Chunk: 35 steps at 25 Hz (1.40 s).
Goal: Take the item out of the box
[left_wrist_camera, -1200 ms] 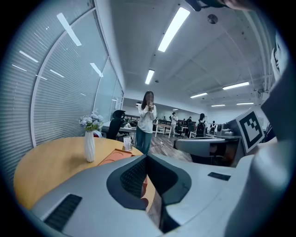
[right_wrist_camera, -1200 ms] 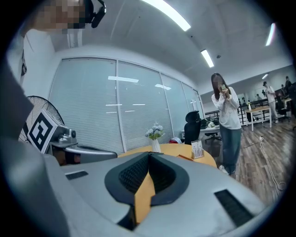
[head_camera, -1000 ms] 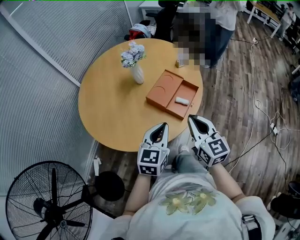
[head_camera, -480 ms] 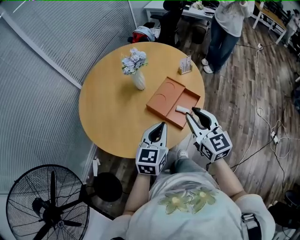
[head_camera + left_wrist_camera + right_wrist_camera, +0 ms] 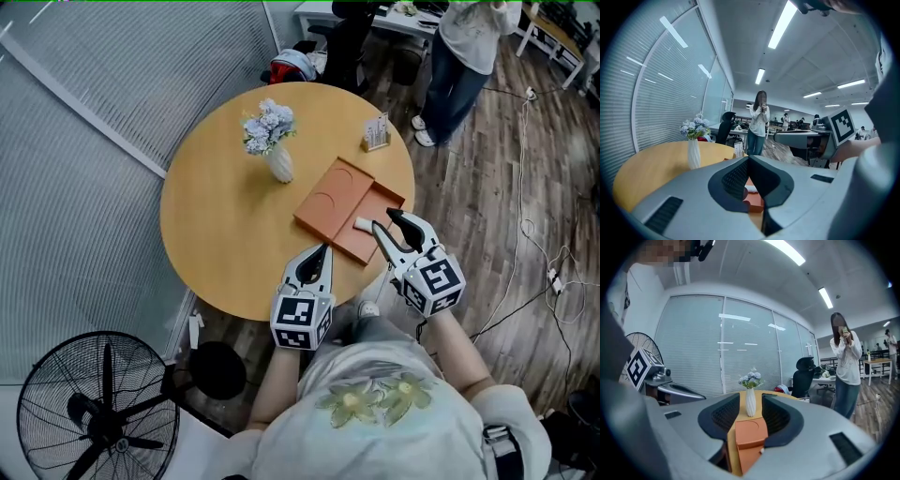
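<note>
An orange box [image 5: 328, 197] lies open on the round wooden table [image 5: 225, 225], its lid folded out to the left. A small white item [image 5: 363, 224] rests in the box's right half. My right gripper [image 5: 385, 222] hovers at the box's near right corner, just beside the item; its jaws are opening and nothing is between them. In the right gripper view the box [image 5: 749, 433] shows through the gap between the jaws. My left gripper [image 5: 324, 250] is shut and empty above the table's near edge, short of the box. The left gripper view shows the item [image 5: 751, 188] beyond the closed tips.
A white vase of flowers [image 5: 275, 142] stands left of the box, and a small card holder [image 5: 377, 133] at the table's far edge. A person [image 5: 466, 52] stands beyond the table. A floor fan [image 5: 94, 412] is at lower left; cables [image 5: 553, 272] run over the floor at right.
My right gripper moved forward from near my body to the box's near corner, and its jaws went from shut to open. The left gripper barely shifted.
</note>
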Each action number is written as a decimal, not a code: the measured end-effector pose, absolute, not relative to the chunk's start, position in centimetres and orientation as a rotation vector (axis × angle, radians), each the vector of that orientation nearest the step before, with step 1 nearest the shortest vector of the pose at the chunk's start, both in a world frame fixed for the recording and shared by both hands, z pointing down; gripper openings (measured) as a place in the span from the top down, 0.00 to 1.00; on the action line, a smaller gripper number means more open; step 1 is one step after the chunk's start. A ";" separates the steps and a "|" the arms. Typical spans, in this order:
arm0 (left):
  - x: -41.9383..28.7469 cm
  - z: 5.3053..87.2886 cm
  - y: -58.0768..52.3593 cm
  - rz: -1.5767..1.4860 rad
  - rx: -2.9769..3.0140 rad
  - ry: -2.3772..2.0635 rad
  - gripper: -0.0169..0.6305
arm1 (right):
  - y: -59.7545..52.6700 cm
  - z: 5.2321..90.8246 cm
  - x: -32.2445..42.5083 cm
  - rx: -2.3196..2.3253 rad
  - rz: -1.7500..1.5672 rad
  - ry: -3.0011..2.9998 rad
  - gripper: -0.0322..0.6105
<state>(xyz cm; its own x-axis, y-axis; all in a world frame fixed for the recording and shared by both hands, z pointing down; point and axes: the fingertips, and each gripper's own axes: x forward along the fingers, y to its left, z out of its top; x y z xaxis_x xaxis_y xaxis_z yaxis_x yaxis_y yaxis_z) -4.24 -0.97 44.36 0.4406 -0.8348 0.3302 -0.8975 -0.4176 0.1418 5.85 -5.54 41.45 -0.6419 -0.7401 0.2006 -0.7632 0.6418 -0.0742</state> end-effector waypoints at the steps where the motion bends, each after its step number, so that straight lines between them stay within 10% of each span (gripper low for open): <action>1: -4.1 44.5 -1.2 0.305 2.396 -1.490 0.97 | -5.9 41.8 6.0 1.241 0.228 -2.701 0.71; 35: -3.0 50.2 -6.8 0.368 2.143 -1.651 0.97 | -11.4 56.0 6.4 0.722 0.187 -2.493 0.71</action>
<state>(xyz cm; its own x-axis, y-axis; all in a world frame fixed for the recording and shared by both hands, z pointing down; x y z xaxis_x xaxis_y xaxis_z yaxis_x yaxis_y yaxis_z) -3.03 -6.80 50.23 0.2643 -0.8560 0.4443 -0.9636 -0.2157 0.1577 6.37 -11.43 56.04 -0.7150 -0.4568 0.5292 -0.5308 0.8474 0.0143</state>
